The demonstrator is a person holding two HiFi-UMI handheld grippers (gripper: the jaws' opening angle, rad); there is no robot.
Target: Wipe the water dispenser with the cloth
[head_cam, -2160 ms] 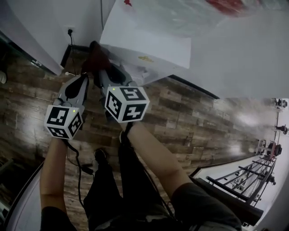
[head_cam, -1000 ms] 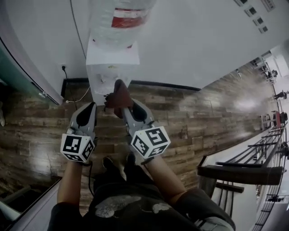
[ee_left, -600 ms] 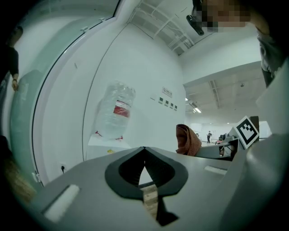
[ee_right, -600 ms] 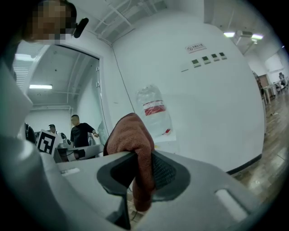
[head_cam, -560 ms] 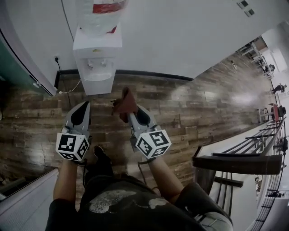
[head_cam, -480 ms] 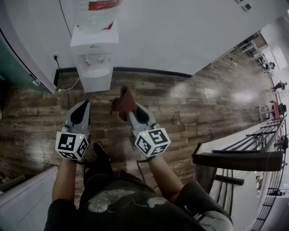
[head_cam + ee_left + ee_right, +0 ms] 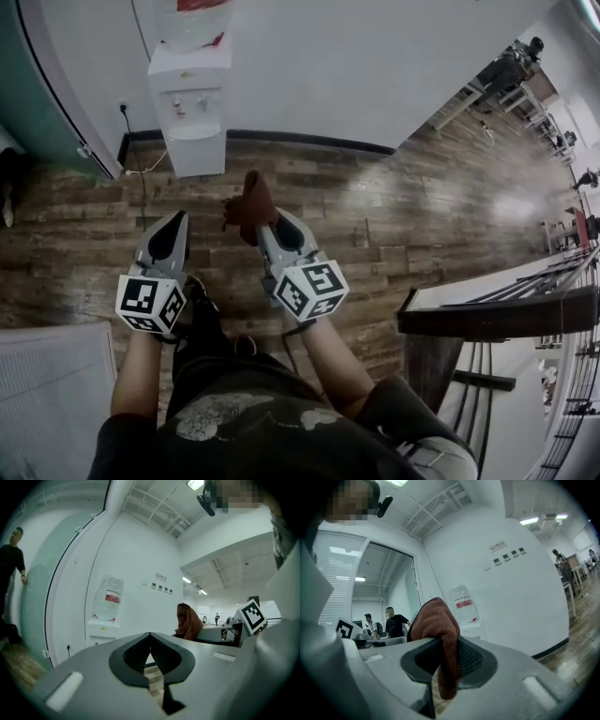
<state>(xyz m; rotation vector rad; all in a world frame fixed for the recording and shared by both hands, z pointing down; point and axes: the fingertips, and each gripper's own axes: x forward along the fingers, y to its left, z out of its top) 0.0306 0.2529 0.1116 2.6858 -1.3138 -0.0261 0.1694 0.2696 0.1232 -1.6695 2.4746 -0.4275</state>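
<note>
Cloth, rust-red, is seen clamped between the jaws of the right gripper at lower centre of the head view. It is bunched above the tips and hangs below them. The left gripper, to its left, is held with jaws together on nothing. Further off, in the upper left, the water dispenser stands against the white wall, well apart from both tools. No wiping contact is made now, and whether the wipe is unstarted or finished cannot be told. Its bottle is cut off by the top edge, and its surfaces are too small to be judged clean.
</note>
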